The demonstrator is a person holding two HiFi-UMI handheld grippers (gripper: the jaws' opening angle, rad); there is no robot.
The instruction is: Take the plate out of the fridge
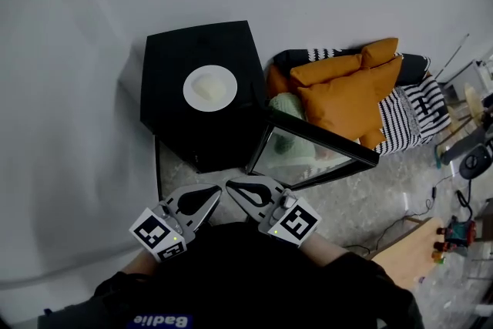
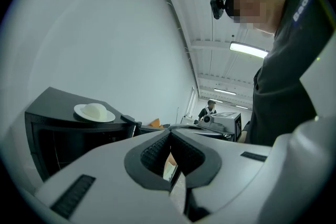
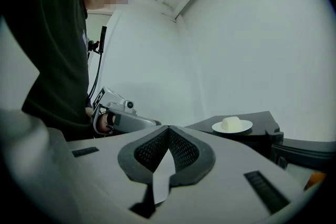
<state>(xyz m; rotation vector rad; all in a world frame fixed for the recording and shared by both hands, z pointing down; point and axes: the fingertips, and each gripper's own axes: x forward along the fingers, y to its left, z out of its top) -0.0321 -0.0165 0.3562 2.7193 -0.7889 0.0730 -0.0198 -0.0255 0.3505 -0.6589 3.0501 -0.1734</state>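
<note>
though the left gripper (image 1: 214,193) sits low at the left, close to the person's dark clothing, its fingers are closed tip to tip with nothing between them. up and slightly right of it stands the black fridge (image 1: 173,58). the white plate (image 1: 228,79) rests on the fridge's top panel, near the middle, with a pale mound of food (image 1: 205,89) on it. the plate is therefore outside the fridge, well apart from both grippers, and neither one touches it. next comes the right gripper (image 1: 235,189), just beside the left one, its fingers likewise pressed together and empty. further right the fridge's glass door (image 1: 308,156) stands swung wide open, its pane reflecting the room. beyond it, orange cushions (image 1: 350,92) lie piled on striped ones by the wall. judging from this layout, the core of the task looks done: the plate is out and set down, and both grippers are clear of it. what seems left, if anything, is shutting the open door, though the task sentence does not ask for that. the inside of the fridge is too dark to read in any view.
</note>
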